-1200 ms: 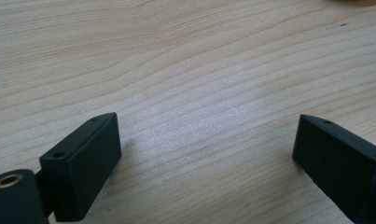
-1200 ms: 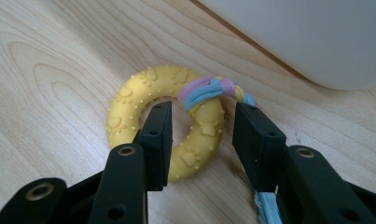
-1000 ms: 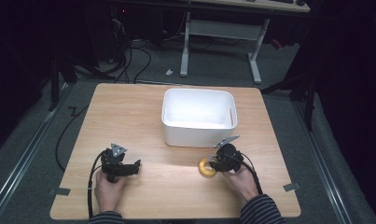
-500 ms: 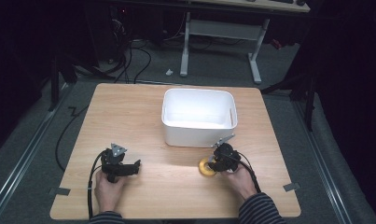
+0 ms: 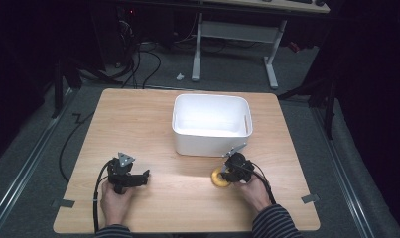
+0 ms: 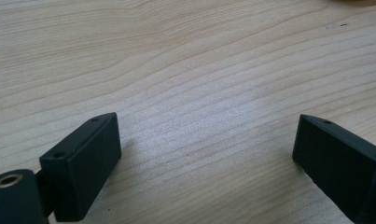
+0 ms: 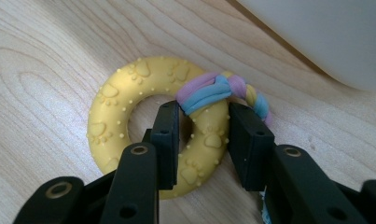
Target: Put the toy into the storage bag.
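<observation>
The yellow ring toy point(image 7: 153, 126) with paw prints and a braided pastel rope lies flat on the wooden table point(image 5: 153, 124), just in front of the white bin point(image 5: 211, 144). The right gripper point(image 7: 202, 140) has just been closing, and its jaws now clamp one side of the ring, one jaw inside the hole and one outside. The left gripper point(image 6: 204, 154) rests well apart over bare wood, its jaws wide open with nothing between them.
</observation>
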`<state>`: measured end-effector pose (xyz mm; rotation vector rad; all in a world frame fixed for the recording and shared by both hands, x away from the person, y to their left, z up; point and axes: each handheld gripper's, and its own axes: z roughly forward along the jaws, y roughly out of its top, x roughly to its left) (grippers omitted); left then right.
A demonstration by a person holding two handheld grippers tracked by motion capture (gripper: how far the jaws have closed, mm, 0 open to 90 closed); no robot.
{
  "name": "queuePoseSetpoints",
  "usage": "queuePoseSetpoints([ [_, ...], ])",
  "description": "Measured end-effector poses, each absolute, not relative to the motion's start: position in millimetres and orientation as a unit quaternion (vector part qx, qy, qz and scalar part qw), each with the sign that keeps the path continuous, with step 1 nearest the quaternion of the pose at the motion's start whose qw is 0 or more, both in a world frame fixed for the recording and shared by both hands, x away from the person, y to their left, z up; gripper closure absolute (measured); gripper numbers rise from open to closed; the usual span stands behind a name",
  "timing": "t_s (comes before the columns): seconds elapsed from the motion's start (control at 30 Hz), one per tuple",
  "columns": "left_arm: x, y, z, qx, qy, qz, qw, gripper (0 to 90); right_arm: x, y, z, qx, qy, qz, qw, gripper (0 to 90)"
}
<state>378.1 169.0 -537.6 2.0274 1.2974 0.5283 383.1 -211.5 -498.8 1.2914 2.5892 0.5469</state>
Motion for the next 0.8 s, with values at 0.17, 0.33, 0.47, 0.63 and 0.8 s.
queuePoseSetpoints([
  [0.17, 378, 169, -538, 0.776, 0.496, 0.202, 0.332, 8.2, 383, -212, -499, 0.431, 0.877, 0.187, 0.102, 66.0],
  [0.33, 378, 169, -538, 0.776, 0.497, 0.202, 0.332, 8.2, 379, -213, -496, 0.432, 0.875, 0.189, 0.107, 66.4],
  [0.47, 378, 169, -538, 0.776, 0.497, 0.202, 0.332, 8.2, 376, -217, -492, 0.429, 0.875, 0.196, 0.109, 66.4],
  [0.63, 378, 169, -538, 0.776, 0.496, 0.202, 0.332, 8.2, 373, -221, -489, 0.429, 0.873, 0.203, 0.111, 66.4],
  [0.8, 378, 169, -538, 0.776, 0.496, 0.202, 0.332, 8.3, 365, -233, -483, 0.434, 0.868, 0.213, 0.114, 66.4],
])
